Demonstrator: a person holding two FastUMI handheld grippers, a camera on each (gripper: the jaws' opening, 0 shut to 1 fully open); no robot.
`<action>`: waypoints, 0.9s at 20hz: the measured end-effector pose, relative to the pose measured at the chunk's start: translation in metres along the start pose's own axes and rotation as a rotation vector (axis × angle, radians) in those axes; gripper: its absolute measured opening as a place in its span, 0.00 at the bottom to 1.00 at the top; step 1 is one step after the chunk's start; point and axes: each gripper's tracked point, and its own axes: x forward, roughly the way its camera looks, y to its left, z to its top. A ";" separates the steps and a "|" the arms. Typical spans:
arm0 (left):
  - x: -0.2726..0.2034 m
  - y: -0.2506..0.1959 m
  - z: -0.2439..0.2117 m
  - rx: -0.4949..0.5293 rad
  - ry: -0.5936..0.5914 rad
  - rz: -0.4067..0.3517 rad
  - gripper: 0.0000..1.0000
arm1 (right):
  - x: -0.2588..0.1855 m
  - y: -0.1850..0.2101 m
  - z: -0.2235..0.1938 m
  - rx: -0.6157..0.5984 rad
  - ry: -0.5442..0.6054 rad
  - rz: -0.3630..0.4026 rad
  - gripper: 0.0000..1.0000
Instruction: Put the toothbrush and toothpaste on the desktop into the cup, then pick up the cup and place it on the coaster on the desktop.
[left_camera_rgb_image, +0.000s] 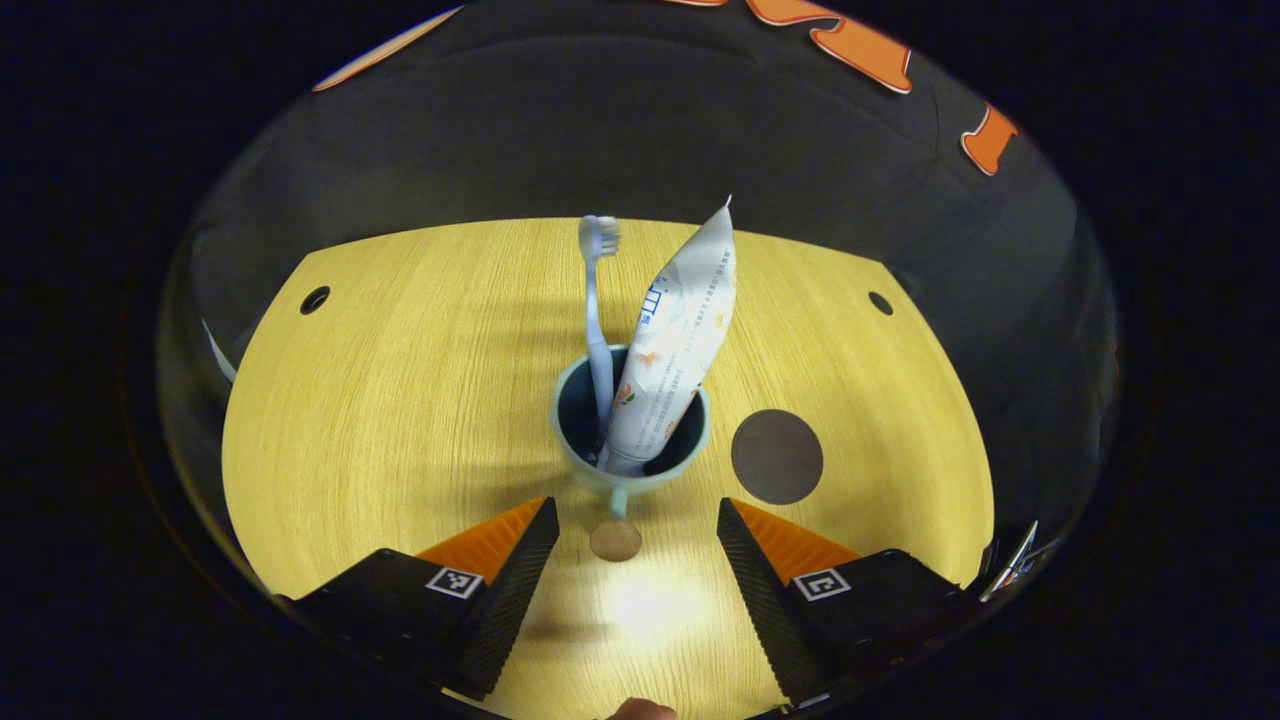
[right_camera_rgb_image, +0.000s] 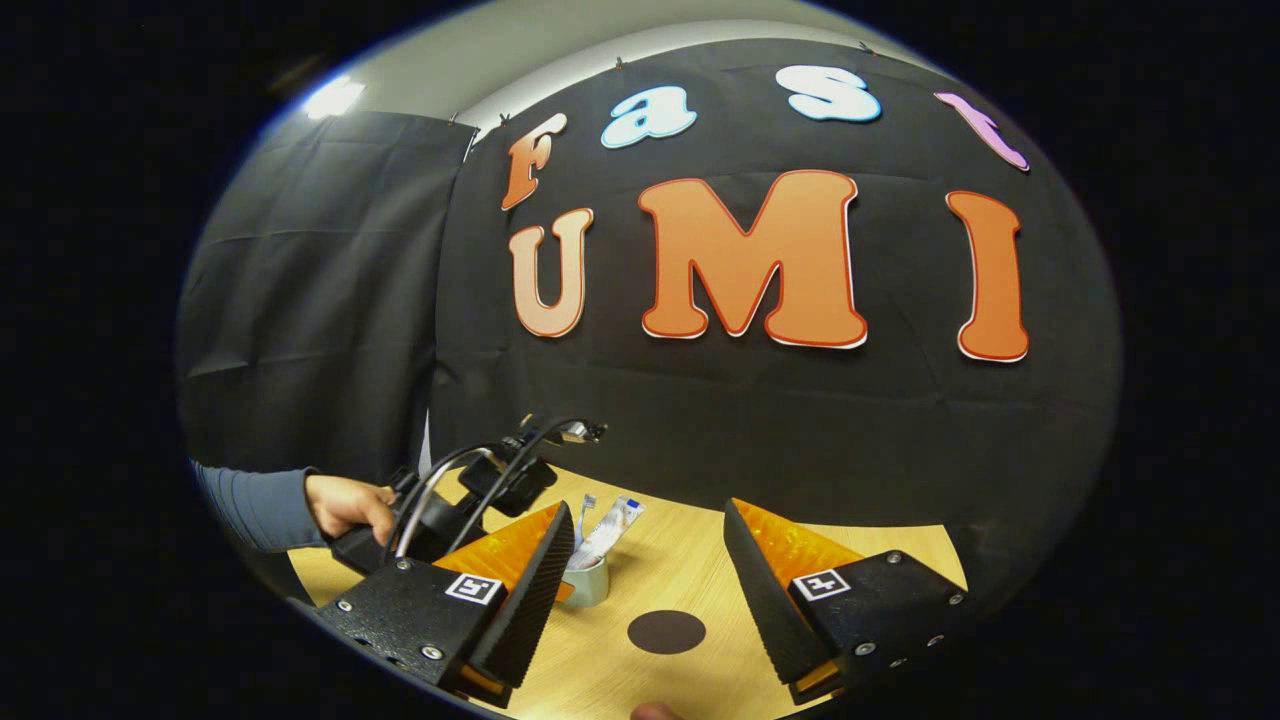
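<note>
A pale green cup (left_camera_rgb_image: 630, 440) stands near the middle of the wooden bench (left_camera_rgb_image: 400, 400), with the toothbrush (left_camera_rgb_image: 598, 300) and the soft toothpaste tube (left_camera_rgb_image: 675, 340) already upright inside. A dark round coaster (left_camera_rgb_image: 777, 457) lies just beside it, apart. The left hand-held gripper (left_camera_rgb_image: 632, 560) hovers released, its fingers spread before the cup's small handle. The right hand-held gripper (right_camera_rgb_image: 648, 590) is likewise spread wide and empty above the coaster. The cup looks stiff, smooth and top-heavy; gripping its rim or wall seems safest.
</note>
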 end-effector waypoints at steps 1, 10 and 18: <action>0.004 -0.002 0.001 0.005 0.025 -0.006 0.96 | -0.004 -0.002 -0.002 0.002 -0.005 0.003 0.90; 0.017 0.009 -0.003 0.020 0.180 0.142 0.91 | -0.027 -0.037 -0.029 0.003 0.018 -0.037 0.90; 0.032 -0.002 -0.011 -0.004 0.227 0.211 0.28 | -0.049 -0.049 -0.006 0.013 -0.050 -0.080 0.90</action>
